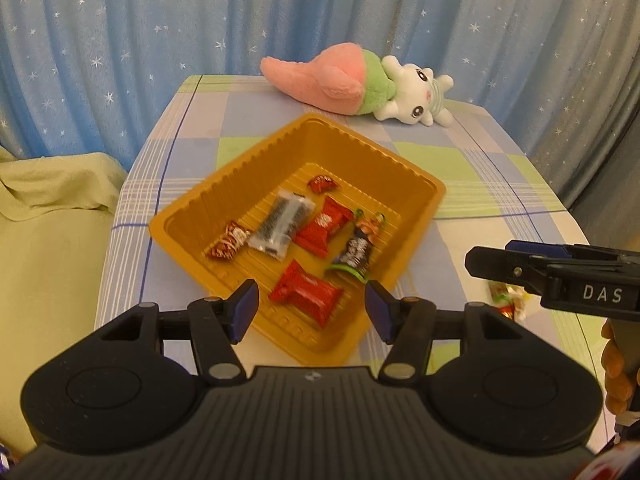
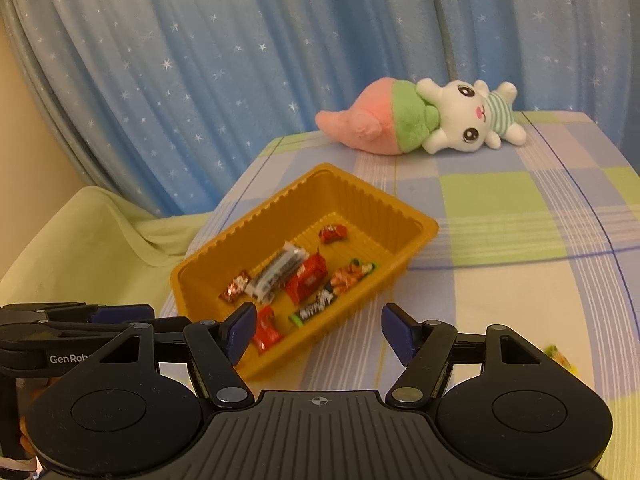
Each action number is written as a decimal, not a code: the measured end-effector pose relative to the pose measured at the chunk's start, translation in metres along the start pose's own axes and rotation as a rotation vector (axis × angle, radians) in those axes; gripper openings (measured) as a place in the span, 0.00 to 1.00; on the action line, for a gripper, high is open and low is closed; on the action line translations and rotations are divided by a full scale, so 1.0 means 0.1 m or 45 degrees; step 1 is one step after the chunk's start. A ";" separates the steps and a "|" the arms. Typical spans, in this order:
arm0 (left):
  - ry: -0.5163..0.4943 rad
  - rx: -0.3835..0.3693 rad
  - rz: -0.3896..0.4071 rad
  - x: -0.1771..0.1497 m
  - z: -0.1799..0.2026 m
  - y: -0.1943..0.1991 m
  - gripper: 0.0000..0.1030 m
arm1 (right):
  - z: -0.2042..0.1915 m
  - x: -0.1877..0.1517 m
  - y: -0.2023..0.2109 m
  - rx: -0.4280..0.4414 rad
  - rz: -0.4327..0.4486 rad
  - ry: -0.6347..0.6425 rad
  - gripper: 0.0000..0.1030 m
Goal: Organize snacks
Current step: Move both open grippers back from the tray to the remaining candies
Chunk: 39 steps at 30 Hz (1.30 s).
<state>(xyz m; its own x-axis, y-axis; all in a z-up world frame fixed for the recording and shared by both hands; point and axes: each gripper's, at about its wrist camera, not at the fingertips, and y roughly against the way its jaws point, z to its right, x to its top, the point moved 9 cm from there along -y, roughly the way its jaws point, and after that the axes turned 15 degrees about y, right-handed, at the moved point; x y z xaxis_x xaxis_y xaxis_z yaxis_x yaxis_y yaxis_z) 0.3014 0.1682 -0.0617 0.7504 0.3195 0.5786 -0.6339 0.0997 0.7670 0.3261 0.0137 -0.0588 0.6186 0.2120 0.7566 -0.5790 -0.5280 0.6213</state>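
Note:
A golden plastic tray (image 1: 256, 156) stands on the checked tablecloth and holds several wrapped snacks: two red packets (image 1: 306, 294), a clear packet of dark biscuits (image 1: 280, 224), a dark candy bar (image 1: 354, 254) and small red sweets. My left gripper (image 1: 312, 304) hangs open above the tray's near end, with nothing between its pads. My right gripper (image 2: 320, 328) is open too, over the tray's (image 2: 280, 200) near right corner and the cloth. A loose green and yellow snack (image 2: 558, 354) lies on the cloth to its right; in the left wrist view that loose snack (image 1: 508, 300) is partly hidden under the right gripper's fingers (image 1: 492, 264).
A pink, green and white plush toy (image 1: 360, 84) lies at the table's far edge before a blue starred curtain (image 1: 120, 40). Pale green fabric (image 1: 52, 216) covers something beside the table's left edge. A hand (image 1: 616, 368) holds the right gripper's handle.

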 end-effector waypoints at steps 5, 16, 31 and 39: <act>-0.006 0.001 -0.003 -0.20 0.09 0.15 0.55 | 0.00 -0.18 0.22 -0.001 -0.016 -0.009 0.67; -0.025 -0.009 -0.036 -0.67 0.38 0.36 0.56 | 0.11 -0.65 0.64 -0.015 -0.076 -0.036 0.67; -0.061 -0.026 -0.090 -1.19 0.84 0.43 0.56 | 0.40 -1.16 1.07 -0.039 -0.134 -0.079 0.67; -0.078 -0.032 -0.121 -1.41 1.06 0.39 0.56 | 0.57 -1.38 1.22 -0.049 -0.166 -0.096 0.67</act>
<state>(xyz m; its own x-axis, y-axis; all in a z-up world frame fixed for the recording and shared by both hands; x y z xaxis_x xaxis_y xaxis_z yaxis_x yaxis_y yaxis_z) 0.1908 0.0271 -0.0836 0.8167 0.2497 0.5203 -0.5636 0.1507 0.8122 0.2006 -0.1268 -0.0986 0.7273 0.2134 0.6523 -0.5102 -0.4676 0.7218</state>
